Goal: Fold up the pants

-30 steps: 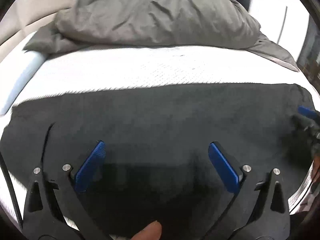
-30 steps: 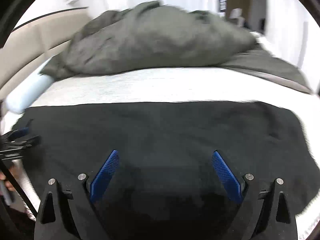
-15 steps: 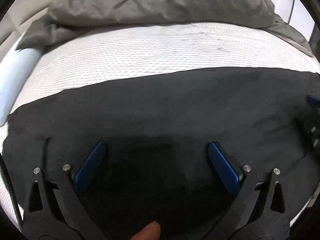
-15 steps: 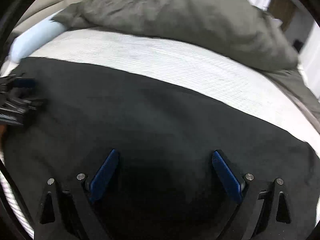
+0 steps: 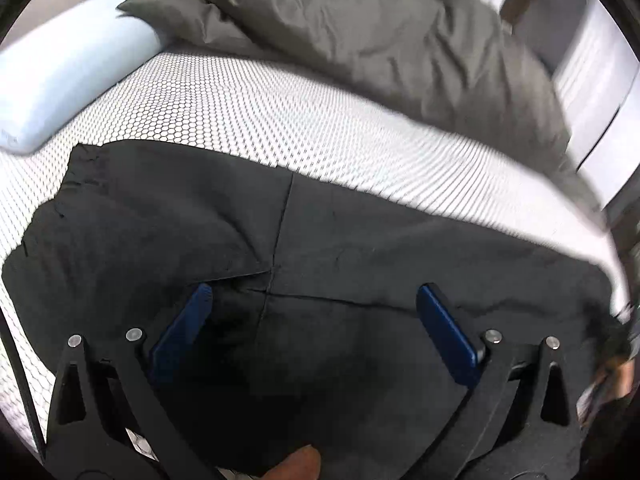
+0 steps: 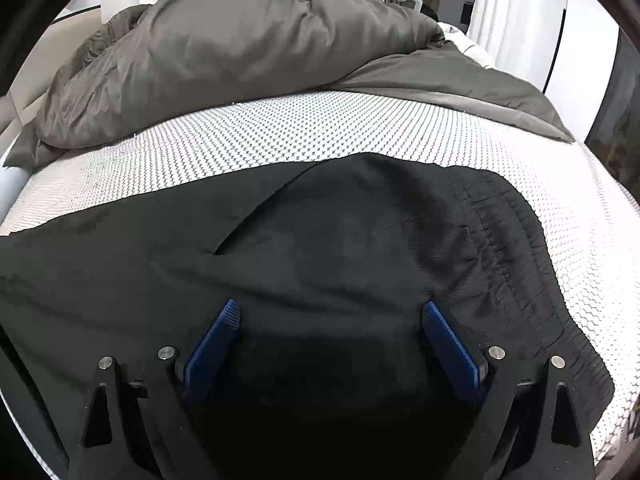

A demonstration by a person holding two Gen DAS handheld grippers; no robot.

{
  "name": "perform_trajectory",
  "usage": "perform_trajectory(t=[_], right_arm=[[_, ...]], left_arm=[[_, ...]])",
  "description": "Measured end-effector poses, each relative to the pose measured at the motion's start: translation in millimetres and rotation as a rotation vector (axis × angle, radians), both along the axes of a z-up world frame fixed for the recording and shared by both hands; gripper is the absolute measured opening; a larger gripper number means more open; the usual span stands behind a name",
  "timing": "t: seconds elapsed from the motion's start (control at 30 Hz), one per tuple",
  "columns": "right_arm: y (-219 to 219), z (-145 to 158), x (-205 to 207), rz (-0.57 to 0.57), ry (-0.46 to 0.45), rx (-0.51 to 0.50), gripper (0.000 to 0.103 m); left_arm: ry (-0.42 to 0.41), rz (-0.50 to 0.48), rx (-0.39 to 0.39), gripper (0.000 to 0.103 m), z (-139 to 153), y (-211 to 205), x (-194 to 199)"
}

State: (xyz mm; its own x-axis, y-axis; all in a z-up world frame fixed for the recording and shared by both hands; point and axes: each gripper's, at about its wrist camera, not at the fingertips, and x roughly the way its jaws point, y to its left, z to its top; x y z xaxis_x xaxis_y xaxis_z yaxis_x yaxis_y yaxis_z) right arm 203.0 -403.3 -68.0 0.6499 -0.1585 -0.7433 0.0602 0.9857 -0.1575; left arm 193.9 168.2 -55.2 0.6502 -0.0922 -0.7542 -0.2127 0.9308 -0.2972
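Black pants point(image 5: 360, 248) lie flat across the near part of a bed. In the left wrist view I see their leg ends at the left and a seam crossing near the middle. My left gripper point(image 5: 314, 300) hovers open just above them, nothing between its blue pads. In the right wrist view the same pants point(image 6: 360, 248) show their stitched elastic waistband point(image 6: 516, 248) at the right and a slanted pocket slit. My right gripper point(image 6: 330, 316) is also open over the upper part of the pants, holding nothing.
The pants rest on a white honeycomb-patterned mattress cover point(image 5: 248, 112). A rumpled grey duvet point(image 6: 240, 52) is piled behind them. A pale blue pillow point(image 5: 68, 76) lies at the far left. A thumb tip point(image 5: 300, 466) shows at the bottom; a hand point(image 5: 618, 376) shows at the right edge.
Both cameras have swung apart: the left now faces the leg ends and the pillow, the right faces the waistband. Both grippers stay open. The pants have not moved.
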Motion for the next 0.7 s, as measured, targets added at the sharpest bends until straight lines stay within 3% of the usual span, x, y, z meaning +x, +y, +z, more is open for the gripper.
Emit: perform_trajectory(t=[0.07,0.17,0.23,0.27,0.33,0.43,0.5,0.63,0.7], right_arm=[[9,-2,1,0.004,-0.002,-0.061,0.094],[9,7,-13,0.021,-0.033,-0.058,0.095],[-1,17,-25,0.034,-0.063,-0.024,0.096],[0,18,-25,0.040,-0.065,0.004,0.098],[7,11,-30,0.084,-0.024,0.068,0.099],[25,-10,-21,0.145,0.049,-0.030,0.099],[27,-10,-27,0.173,0.046,-0.054,0.099],[1,-5,-38,0.108,0.020,-0.146,0.099],[-12,-3,-45,0.142,0.013,-0.084,0.097]], left_arm=[[-0.021,0.005,0.001,0.102,7,0,-5],[-0.045,0.068,0.120,0.102,21,1,-16],[-0.070,0.063,0.093,0.102,25,5,-20],[-0.060,0.073,0.113,0.102,24,5,-19],[0.034,0.137,0.226,0.102,11,9,-6],[0.185,0.170,0.258,0.103,-21,23,11],[0.181,0.168,0.234,0.103,-26,31,11],[0.191,0.239,0.317,0.103,-19,45,3],[0.187,0.240,0.284,0.103,-20,52,0]])
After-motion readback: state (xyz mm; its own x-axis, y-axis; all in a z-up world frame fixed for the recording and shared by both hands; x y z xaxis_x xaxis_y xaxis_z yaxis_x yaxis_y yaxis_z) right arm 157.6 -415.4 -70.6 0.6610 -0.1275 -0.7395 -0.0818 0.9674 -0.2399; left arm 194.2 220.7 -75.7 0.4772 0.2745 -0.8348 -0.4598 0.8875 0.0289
